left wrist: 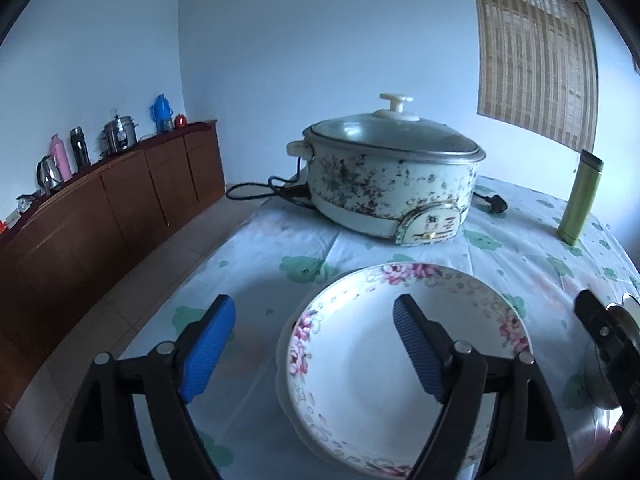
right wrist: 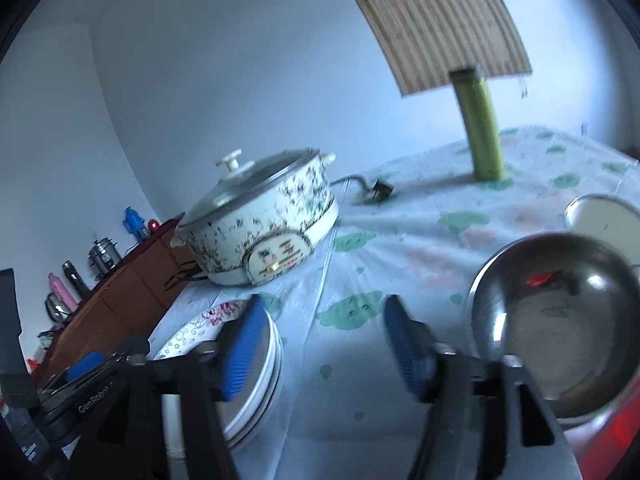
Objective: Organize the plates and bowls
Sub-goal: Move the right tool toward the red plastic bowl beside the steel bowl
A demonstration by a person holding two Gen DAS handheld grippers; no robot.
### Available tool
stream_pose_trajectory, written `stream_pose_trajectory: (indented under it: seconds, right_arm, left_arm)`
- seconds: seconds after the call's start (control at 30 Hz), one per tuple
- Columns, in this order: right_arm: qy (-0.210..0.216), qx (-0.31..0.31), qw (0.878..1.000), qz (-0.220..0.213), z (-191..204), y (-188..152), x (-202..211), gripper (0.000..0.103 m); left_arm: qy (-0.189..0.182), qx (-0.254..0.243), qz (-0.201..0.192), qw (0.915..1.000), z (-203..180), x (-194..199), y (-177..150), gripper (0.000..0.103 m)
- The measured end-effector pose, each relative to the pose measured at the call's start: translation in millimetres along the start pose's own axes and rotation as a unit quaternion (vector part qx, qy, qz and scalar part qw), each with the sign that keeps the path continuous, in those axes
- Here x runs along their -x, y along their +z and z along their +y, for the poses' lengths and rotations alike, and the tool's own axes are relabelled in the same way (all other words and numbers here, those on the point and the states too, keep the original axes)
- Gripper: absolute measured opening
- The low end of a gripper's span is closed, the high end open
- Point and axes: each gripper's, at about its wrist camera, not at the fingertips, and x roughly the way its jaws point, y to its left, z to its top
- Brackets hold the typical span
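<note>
Plates (left wrist: 384, 364), floral-rimmed and stacked, sit on the desk (left wrist: 520, 248) under my left gripper (left wrist: 316, 354), whose jaws gape wide over the rim, holding nothing. My right gripper (right wrist: 324, 350) hangs equally wide and empty between that stack (right wrist: 256, 396) and a steel bowl (right wrist: 560, 328). Behind stand the electric pot (left wrist: 388, 184) and a green flask (left wrist: 580, 196).
</note>
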Motion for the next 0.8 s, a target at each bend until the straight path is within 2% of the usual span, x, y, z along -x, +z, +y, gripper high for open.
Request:
stream_pose_trajectory:
  seconds: [0.07, 0.2, 0.53, 0.8]
  right_arm:
    - [-0.008, 0.008, 1.000, -0.026, 0, -1, 14, 0.075]
    - [-0.020, 0.029, 0.998, -0.054, 0, -2, 34, 0.075]
    - [-0.030, 0.051, 0.996, -0.063, -4, -12, 60, 0.075]
    - [-0.034, 0.074, 0.994, -0.077, -7, -19, 89, 0.075]
  left_arm:
    - [0.001, -0.003, -0.014, 0.9999, -2, 6, -2, 0.094]
    - [0.000, -0.012, -0.029, 0.9995, -7, 15, -5, 0.095]
    - [-0.002, -0.016, -0.015, 0.9998, -20, 28, -23, 0.097]
    - [0.004, -0.039, -0.025, 0.9989, -38, 48, -39, 0.098]
